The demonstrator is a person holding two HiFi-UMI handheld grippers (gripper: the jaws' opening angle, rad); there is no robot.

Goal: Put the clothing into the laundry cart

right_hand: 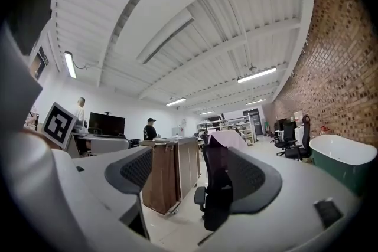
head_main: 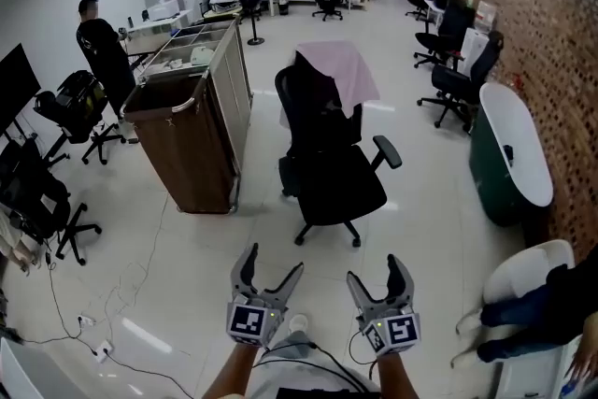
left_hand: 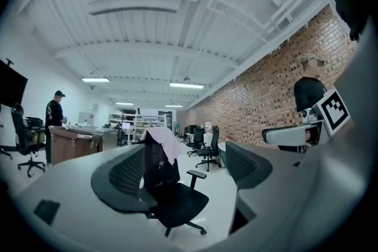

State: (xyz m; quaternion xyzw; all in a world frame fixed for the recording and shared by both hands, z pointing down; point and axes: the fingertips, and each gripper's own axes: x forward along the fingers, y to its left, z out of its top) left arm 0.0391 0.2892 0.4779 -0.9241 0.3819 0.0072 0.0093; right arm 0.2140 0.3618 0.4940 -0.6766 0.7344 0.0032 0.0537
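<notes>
A pink garment (head_main: 342, 70) hangs over the backrest of a black office chair (head_main: 329, 165) in the middle of the floor; the same pink garment (left_hand: 165, 142) tops the chair in the left gripper view, and the garment (right_hand: 227, 139) shows past the right jaws too. Left of the chair stands the brown laundry cart (head_main: 187, 140) with its top open. My left gripper (head_main: 272, 272) and right gripper (head_main: 380, 277) are held low at the front, well short of the chair, both open with nothing between the fingers.
A green-and-white bathtub (head_main: 512, 154) stands by the brick wall at right. Several office chairs (head_main: 448, 61) line that wall, more chairs (head_main: 56, 201) sit at left. A person (head_main: 105, 51) stands behind the cart. Cables (head_main: 103, 313) lie on the floor at left.
</notes>
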